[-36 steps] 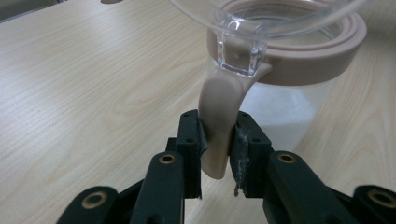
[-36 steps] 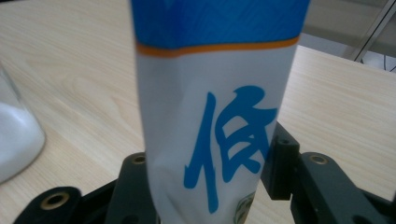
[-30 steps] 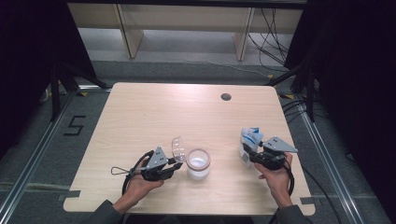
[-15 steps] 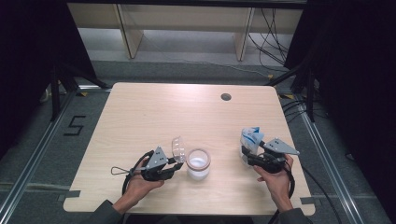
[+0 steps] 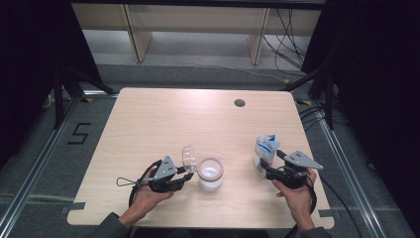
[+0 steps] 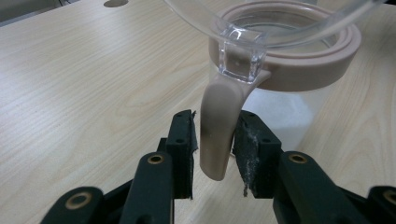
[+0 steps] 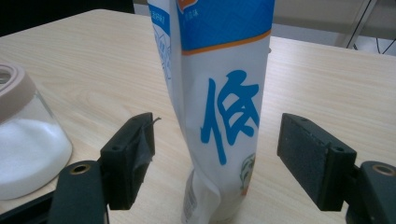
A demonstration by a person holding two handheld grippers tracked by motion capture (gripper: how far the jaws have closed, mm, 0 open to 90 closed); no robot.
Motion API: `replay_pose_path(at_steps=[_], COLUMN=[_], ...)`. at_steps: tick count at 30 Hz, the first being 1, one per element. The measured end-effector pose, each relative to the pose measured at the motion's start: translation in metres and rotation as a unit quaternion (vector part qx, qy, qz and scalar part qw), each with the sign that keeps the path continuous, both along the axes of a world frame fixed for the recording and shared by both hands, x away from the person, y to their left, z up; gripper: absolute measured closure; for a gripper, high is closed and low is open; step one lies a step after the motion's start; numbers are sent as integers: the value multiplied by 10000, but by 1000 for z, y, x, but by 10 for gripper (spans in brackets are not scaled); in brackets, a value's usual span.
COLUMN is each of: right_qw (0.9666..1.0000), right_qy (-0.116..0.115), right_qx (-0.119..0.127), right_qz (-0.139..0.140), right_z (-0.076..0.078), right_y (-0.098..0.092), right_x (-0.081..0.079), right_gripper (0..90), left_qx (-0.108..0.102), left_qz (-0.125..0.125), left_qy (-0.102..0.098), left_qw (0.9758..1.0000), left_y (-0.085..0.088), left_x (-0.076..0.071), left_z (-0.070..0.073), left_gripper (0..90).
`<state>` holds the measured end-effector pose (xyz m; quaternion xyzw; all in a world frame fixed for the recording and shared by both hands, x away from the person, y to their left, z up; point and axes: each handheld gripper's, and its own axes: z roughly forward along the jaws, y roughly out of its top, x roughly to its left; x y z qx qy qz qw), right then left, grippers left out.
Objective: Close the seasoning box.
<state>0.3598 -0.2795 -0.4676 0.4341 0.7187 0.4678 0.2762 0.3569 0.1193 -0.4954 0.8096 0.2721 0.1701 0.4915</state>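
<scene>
I'm easing my left tongs apart around the jar tab mid-tabletop; right tongs are opening, released, bag standing upright between them untouched.

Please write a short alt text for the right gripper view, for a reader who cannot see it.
A white and blue bag stands upright on the wooden table between the open right gripper jaws, untouched. A glass jar of white powder stands at left.

Wooden table: jar, bag
</scene>
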Motion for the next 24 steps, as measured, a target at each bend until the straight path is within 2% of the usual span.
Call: replay_pose_path(at_steps=[2,3,6,7,10,12,13,16,17,18,19,20,21,23,24], right_qw=[10000,9996,9995,9999,9998,9997,9997,9996,9993,9999,9995,9995,9997,9996,10000], right_qy=[26,150,168,68,18,119,106,117,245,55,188,127,153,181,-38], right_qx=[19,203,235,115,180,216,210,240,270,154,226,280,164,212,17], right_qz=[46,-94,-92,-60,7,-70,-81,-97,-107,-10,-119,-91,-17,-39,-28], right_z=[1,0,1,1,1,3,3,2,3,2,2,2,2,1,0], right_y=[-2,2,2,1,0,1,0,-1,-1,-4,-2,-3,-5,-4,-7], right_x=[-2,-6,-10,-10,-11,-16,-17,-21,-24,-22,-26,-26,-27,-28,-29], right_gripper=[284,283,281,275,270,268,266,264,264,264,264,263,264,263,264], left_qx=[17,-37,17,42,24,28,-19,9,9,-28,-9,-53,-62,-70,-57], left_qz=[-68,-64,-73,-57,1,5,61,47,47,32,13,37,51,88,91], left_qy=[12,36,35,37,56,58,60,92,92,125,109,133,145,154,183], left_qw=[10000,10000,10000,10000,10000,10000,10000,9999,9999,9999,9999,9999,9999,9998,9998], left_y=[1,0,1,2,6,11,11,13,13,15,16,17,19,20,23], left_x=[-1,-1,-2,-2,-3,-3,-4,-6,-6,-8,-9,-10,-12,-13,-14], left_z=[1,0,1,1,2,3,4,5,5,6,6,6,7,7,7], left_gripper=[666,661,646,640,623,617,614,604,599,595,592,587,582,577,576])
